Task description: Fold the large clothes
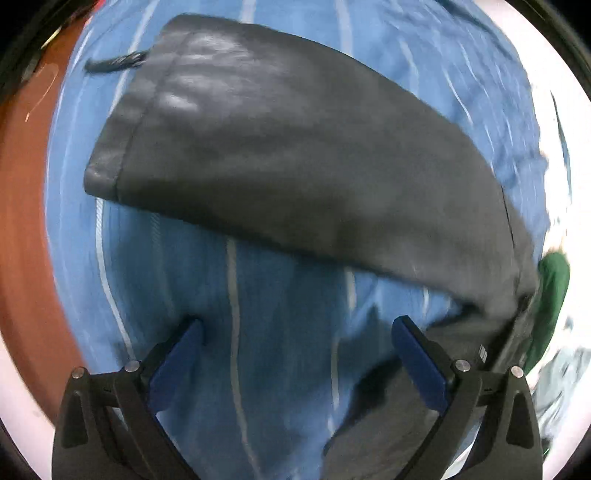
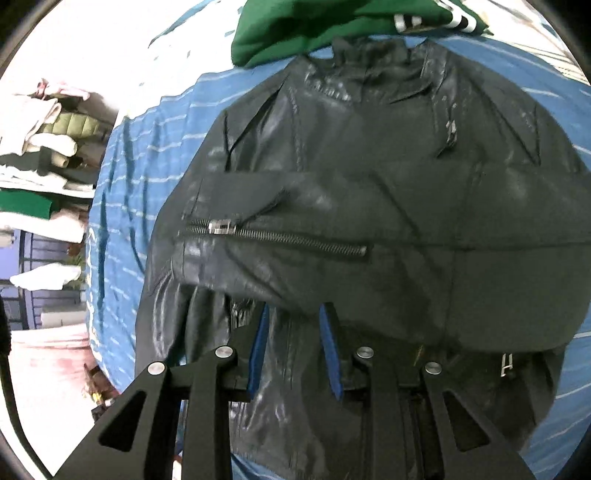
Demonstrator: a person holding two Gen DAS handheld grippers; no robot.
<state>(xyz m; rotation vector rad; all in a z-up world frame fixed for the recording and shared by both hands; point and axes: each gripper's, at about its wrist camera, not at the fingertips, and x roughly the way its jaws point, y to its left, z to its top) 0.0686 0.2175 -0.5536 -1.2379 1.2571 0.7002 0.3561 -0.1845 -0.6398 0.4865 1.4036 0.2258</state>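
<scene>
A black leather jacket [image 2: 388,192] lies on a blue striped bedspread [image 2: 125,177]. One sleeve with a silver zip [image 2: 273,236] is folded across its front. In the left wrist view the other sleeve [image 1: 280,162] stretches out over the bedspread [image 1: 258,332], cuff at the left. My left gripper [image 1: 297,328] is open and empty above the bedspread, just below that sleeve. My right gripper [image 2: 293,314] has its jaws partly closed around a fold of jacket leather near the folded sleeve's lower edge.
A green garment [image 2: 314,26] lies past the jacket's collar; it also shows in the left wrist view [image 1: 550,295]. Shelves with folded clothes [image 2: 44,147] stand at the left. A reddish floor [image 1: 22,221] borders the bed.
</scene>
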